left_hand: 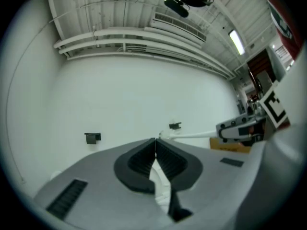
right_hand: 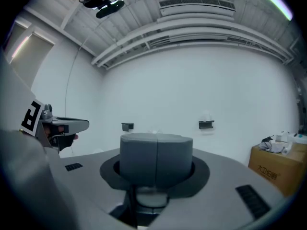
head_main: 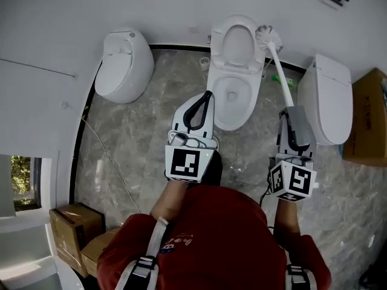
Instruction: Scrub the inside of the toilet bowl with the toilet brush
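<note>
The white toilet (head_main: 213, 72) stands open on the marble floor, its lid up against the wall. My right gripper (head_main: 291, 110) is shut on the handle of the white toilet brush (head_main: 279, 74). The bristle head (head_main: 268, 36) hangs over the bowl's right rim, by the raised lid. My left gripper (head_main: 206, 96) is shut and holds nothing, its tips over the bowl's near left edge. In the left gripper view the closed tips (left_hand: 154, 141) meet, and the brush handle (left_hand: 192, 135) runs to the right. In the right gripper view the pads (right_hand: 156, 159) hide the handle.
Another white toilet (head_main: 124, 65) with its lid down stands to the left, a third one (head_main: 329, 98) to the right. A cardboard box (head_main: 369, 119) sits at the far right, more boxes (head_main: 72, 228) at the lower left. A floor drain (head_main: 205, 61) lies beside the open toilet.
</note>
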Demonstrator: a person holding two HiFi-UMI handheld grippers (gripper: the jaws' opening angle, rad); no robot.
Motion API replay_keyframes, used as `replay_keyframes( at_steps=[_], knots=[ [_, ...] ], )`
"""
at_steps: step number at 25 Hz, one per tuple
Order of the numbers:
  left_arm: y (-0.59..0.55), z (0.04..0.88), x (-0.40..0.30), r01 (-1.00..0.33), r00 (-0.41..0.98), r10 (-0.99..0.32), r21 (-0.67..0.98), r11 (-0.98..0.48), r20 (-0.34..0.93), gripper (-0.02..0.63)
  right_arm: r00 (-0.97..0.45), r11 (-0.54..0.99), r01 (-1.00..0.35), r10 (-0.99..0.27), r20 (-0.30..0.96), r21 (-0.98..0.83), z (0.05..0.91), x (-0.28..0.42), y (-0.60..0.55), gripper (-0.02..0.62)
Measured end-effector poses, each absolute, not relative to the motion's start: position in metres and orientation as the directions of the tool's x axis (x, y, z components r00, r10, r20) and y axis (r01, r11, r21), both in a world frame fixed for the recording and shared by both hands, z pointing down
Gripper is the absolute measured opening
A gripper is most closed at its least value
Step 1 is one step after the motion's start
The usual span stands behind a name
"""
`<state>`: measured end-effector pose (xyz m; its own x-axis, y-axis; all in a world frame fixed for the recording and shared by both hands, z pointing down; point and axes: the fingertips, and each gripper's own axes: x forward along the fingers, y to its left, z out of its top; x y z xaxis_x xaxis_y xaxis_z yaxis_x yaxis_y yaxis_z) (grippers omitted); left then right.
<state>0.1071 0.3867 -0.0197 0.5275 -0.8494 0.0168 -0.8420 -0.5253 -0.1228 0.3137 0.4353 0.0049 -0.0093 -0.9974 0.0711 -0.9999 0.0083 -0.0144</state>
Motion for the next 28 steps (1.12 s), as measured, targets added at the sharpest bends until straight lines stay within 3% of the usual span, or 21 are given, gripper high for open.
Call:
replay_keyframes(
  at_steps=[8, 16, 22, 28],
  knots=[
    [0.237, 0.004, 0.066, -0.826, 0.556, -0.828, -0.064, -0.560, 0.071, -0.002, -0.031, 0.031, -1.000, -0.984, 0.177, -0.002, 0.024, 0.259, 0.284, 0.149],
    [0.158, 0.070, 0.075, -0.800, 0.590, -0.789, -0.004, -0.599, 0.170, -0.002, -0.043, 0.044, -0.999, -0.936, 0.348, -0.005, 0.088, 0.250, 0.212, 0.149],
    [0.142, 0.187, 0.099, -0.790, 0.593, -0.745, 0.040, -0.612, 0.306, -0.002, -0.082, 0.057, -0.996, -0.830, 0.551, -0.061, 0.209, 0.257, 0.205, 0.149],
    [0.151, 0.344, 0.112, -0.803, 0.557, -0.674, 0.109, -0.585, 0.486, -0.003, -0.120, 0.072, -0.993, -0.644, 0.755, -0.096, 0.399, 0.268, 0.229, 0.149]
  ],
)
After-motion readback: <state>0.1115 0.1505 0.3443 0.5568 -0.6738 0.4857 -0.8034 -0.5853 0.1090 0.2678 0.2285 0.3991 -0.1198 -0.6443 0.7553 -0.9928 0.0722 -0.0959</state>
